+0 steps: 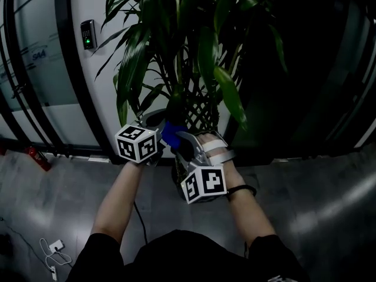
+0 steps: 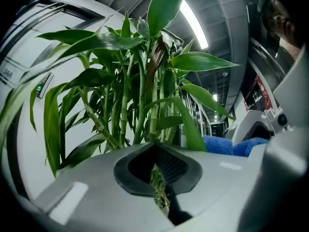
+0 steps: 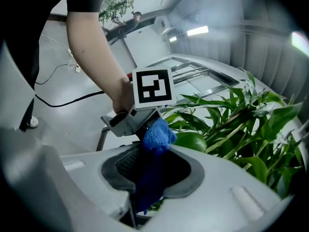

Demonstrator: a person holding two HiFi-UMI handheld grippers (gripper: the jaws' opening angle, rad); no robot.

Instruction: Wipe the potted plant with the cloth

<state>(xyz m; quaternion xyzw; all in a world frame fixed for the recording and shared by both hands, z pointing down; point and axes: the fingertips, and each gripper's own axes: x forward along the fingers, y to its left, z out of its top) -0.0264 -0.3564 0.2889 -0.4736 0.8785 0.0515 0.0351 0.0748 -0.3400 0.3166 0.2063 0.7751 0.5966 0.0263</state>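
Blue cloth (image 3: 155, 139) pinched by right gripper (image 3: 152, 154) fingers beside potted plant (image 2: 145, 81); left gripper (image 2: 157, 149) fingers closed.

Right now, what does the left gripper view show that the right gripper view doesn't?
Only the left gripper view: a green-lit wall reader, and the left tool shut on a leaf. Only the right gripper view: the person's forearm, a floor cable, and the right tool clamped on the cloth. Both: the potted plant, the blue cloth, ceiling lights.
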